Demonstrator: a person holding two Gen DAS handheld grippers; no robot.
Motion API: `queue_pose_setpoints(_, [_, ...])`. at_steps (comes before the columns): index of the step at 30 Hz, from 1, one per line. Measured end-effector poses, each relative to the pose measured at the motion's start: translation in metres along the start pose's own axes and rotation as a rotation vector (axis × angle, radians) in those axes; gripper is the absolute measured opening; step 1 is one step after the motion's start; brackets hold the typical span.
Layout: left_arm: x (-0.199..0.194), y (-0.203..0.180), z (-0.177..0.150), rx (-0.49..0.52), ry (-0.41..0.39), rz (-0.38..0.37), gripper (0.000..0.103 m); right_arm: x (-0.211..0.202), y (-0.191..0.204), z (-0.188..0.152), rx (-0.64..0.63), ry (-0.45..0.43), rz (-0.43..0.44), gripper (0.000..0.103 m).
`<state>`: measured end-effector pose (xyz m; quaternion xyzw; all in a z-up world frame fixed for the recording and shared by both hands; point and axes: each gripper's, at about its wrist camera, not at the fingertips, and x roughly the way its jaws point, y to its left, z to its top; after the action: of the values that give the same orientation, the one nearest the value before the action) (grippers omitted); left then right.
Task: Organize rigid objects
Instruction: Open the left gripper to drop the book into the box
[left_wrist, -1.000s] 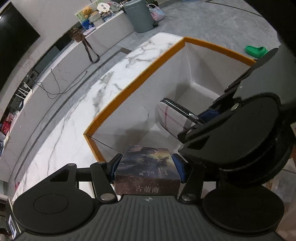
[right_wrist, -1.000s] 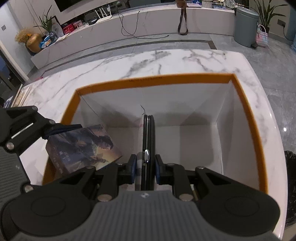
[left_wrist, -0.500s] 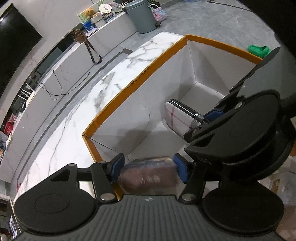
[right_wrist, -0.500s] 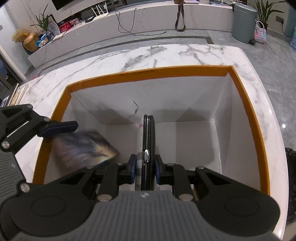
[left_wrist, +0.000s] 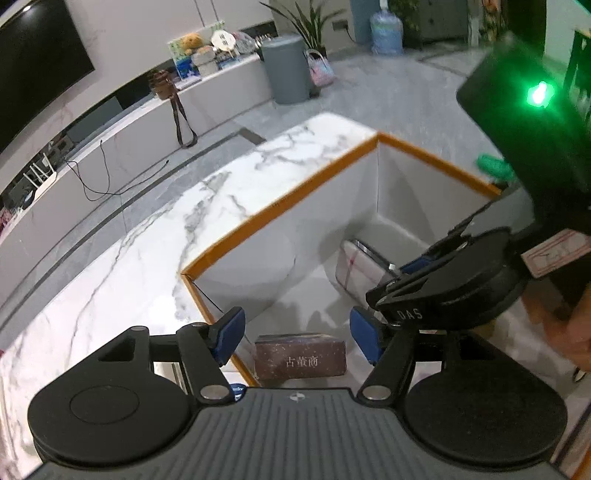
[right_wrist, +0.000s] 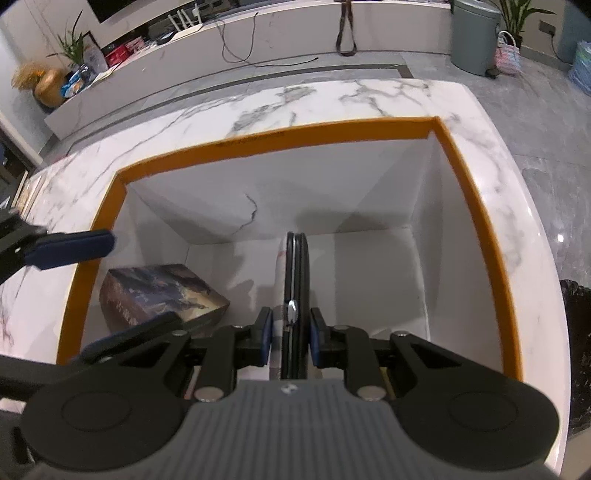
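Observation:
A dark picture box (left_wrist: 301, 356) with printed characters lies on the floor of the orange-rimmed white carton (left_wrist: 280, 205), in its near left corner. My left gripper (left_wrist: 297, 326) hovers above it, jaws opening wide, pads clear of the box. In the right wrist view the same dark box (right_wrist: 162, 291) rests by the carton's left wall (right_wrist: 295, 136), with a blue left fingertip (right_wrist: 70, 247) over the rim. My right gripper (right_wrist: 291, 323) is shut on a flat plaid case (right_wrist: 293, 269) with a black rim, held edge-on inside the carton. From the left wrist, the plaid case (left_wrist: 354, 264) juts from the right gripper (left_wrist: 406, 273).
The carton stands on a white marble table (right_wrist: 332, 99). A grey bin (left_wrist: 286, 70) and a low media shelf (left_wrist: 110, 140) stand on the floor beyond. A person's hand (left_wrist: 569, 332) shows at the right edge. The carton's right half is bare floor (right_wrist: 376, 273).
My left gripper let go of the dark box, which dropped to the carton floor; the gripper opened wider and rose. The right gripper held still with the plaid case.

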<state>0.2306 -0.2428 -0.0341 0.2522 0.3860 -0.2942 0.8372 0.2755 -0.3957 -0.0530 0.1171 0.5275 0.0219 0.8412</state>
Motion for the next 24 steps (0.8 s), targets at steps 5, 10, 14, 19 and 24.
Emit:
queue_pose_setpoints(5, [-0.013,0.009,-0.002,-0.054,-0.017,-0.005,0.076,-0.006,0.004,0.0,-0.022,-0.023,-0.021,0.017])
queue_pose_setpoints(10, [-0.025,0.028,-0.002,-0.164,-0.034,-0.016,0.076,-0.009,0.008,0.0,-0.041,-0.036,-0.045,0.015])
queue_pose_setpoints(14, [-0.028,0.051,-0.004,-0.27,-0.02,0.017,0.074,-0.009,0.015,-0.003,-0.075,-0.042,-0.064,0.015])
queue_pose_setpoints(19, [-0.022,0.063,-0.01,-0.345,0.022,-0.016,0.066,-0.008,0.024,-0.004,-0.097,-0.04,-0.057,0.015])
queue_pose_setpoints(24, [-0.015,0.065,-0.02,-0.359,0.048,-0.041,0.051,-0.005,0.034,-0.001,-0.09,-0.054,-0.031,0.014])
